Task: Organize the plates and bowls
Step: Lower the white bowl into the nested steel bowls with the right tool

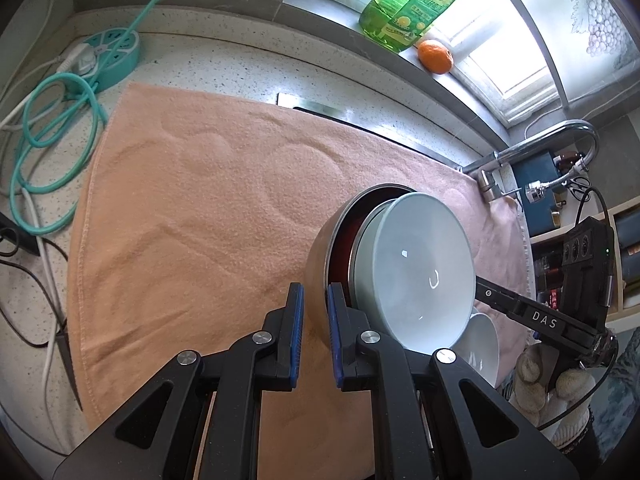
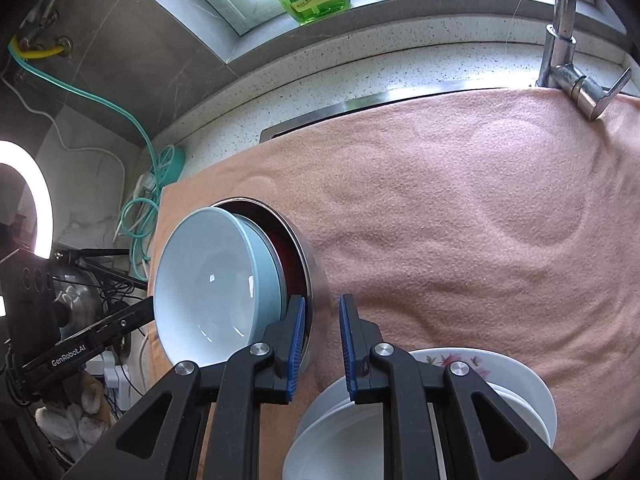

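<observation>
**Two grippers carry the nested bowls above the towel**

The landmark is the peach-pink terry towel [image 1: 192, 208] spread over the counter. Above it, toward the steel tap [image 1: 560, 140], hangs a nest of three vessels: a round stainless steel bowl [image 1: 318, 256] on the outside, a dark red dish [image 1: 344, 232] within it, and a pale blue ceramic bowl [image 1: 416, 264] innermost. The nest is tilted steeply, its mouth toward the front edge of the towel.

The left gripper [image 1: 316, 332] is narrow, its blue pads pinching the wall of the steel bowl at one side of the rim. The right gripper [image 2: 322, 344] is also narrow and clamps the opposite side of the same rim. So the rim's diameter runs from one gripper to the other, and both hands are equally near; I judge they must lower together.

At the front edge of the towel, just under the right gripper, rests a stack of white bowls [image 2: 516, 392], the top one with a flower pattern.
</observation>
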`<action>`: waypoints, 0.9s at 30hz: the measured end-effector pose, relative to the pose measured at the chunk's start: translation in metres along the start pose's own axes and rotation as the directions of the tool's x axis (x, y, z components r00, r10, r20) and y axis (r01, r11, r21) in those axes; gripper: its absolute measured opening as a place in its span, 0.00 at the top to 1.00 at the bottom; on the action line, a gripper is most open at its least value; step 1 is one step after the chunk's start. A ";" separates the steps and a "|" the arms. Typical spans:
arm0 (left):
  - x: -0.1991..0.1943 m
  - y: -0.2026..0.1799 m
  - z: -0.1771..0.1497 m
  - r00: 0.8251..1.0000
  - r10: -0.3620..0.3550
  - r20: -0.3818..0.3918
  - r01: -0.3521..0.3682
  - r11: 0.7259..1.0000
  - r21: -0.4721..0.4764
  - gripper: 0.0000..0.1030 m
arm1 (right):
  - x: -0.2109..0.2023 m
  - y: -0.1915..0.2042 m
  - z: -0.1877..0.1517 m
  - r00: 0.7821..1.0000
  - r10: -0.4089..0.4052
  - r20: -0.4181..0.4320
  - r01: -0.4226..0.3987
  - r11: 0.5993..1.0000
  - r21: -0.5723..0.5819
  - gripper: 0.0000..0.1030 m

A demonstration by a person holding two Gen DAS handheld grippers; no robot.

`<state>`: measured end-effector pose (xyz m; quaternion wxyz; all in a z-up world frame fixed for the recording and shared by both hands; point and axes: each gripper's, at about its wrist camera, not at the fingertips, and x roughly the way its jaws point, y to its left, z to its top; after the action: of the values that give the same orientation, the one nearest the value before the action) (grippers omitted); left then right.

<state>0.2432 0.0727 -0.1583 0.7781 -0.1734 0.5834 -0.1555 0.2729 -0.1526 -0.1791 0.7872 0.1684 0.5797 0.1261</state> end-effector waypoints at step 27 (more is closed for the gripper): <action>0.017 -0.009 -0.002 0.998 0.055 -0.021 -0.054 0.996 0.075 0.90 | 0.010 0.018 -0.001 0.998 -0.068 -0.017 0.066 0.993 -0.102 0.90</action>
<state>0.2452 0.0568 -0.1688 0.7811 -0.1265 0.5907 -0.1579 0.2748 -0.1319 -0.1800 0.7925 0.1075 0.5860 0.1306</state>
